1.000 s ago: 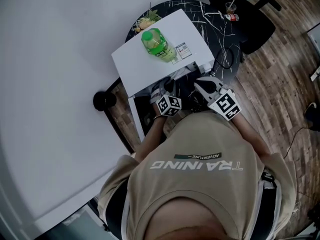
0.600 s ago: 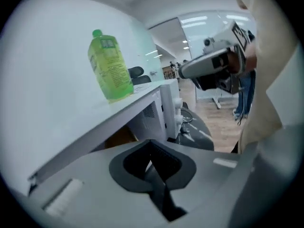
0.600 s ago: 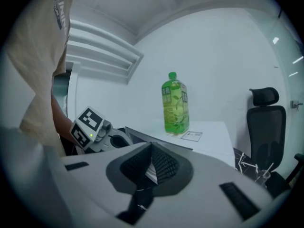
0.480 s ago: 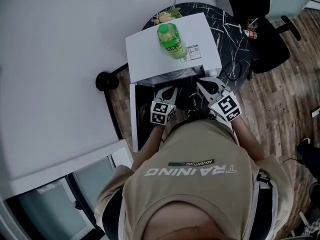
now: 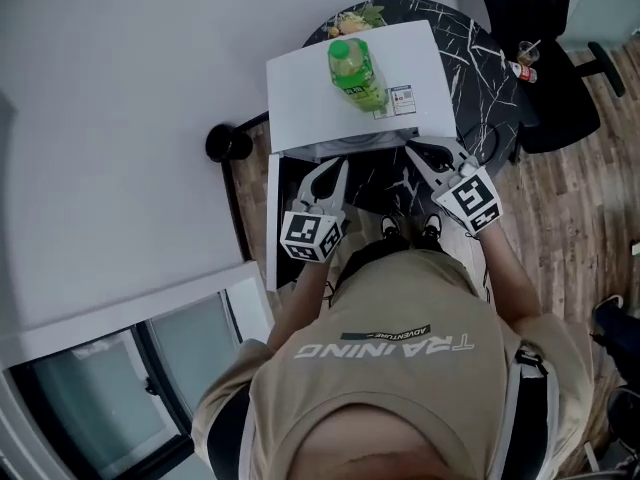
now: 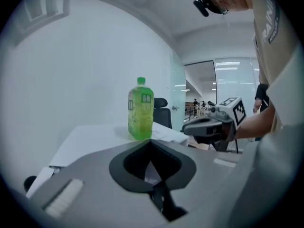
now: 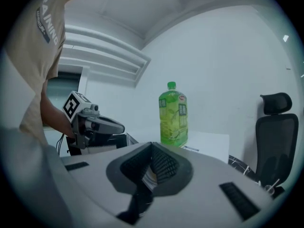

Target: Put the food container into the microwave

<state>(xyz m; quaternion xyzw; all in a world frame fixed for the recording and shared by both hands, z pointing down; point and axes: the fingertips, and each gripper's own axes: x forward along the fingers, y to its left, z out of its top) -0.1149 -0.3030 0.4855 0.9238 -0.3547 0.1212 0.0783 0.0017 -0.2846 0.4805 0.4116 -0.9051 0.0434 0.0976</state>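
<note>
A white microwave (image 5: 310, 98) stands on a black marble table (image 5: 480, 58), with a green drink bottle (image 5: 356, 71) upright on its top. Its door (image 5: 273, 223) hangs open to the left and the cavity behind it is dark. No food container shows in any view. My left gripper (image 5: 338, 166) is shut and empty in front of the opening's left side. My right gripper (image 5: 415, 151) is shut and empty at its right side. The left gripper view shows the bottle (image 6: 140, 109) and the right gripper (image 6: 202, 126). The right gripper view shows the bottle (image 7: 174, 114) and the left gripper (image 7: 111, 126).
A black office chair (image 5: 560, 78) stands right of the table, and a small bottle (image 5: 522, 68) lies on the table's right edge. A black round object (image 5: 228, 143) sits on the floor left of the microwave. A glass partition (image 5: 130, 378) runs at the lower left.
Both grippers have drawn back from the microwave opening and spread apart, the left one toward the door side. The head view has shifted, so the microwave now sits higher and more central.
</note>
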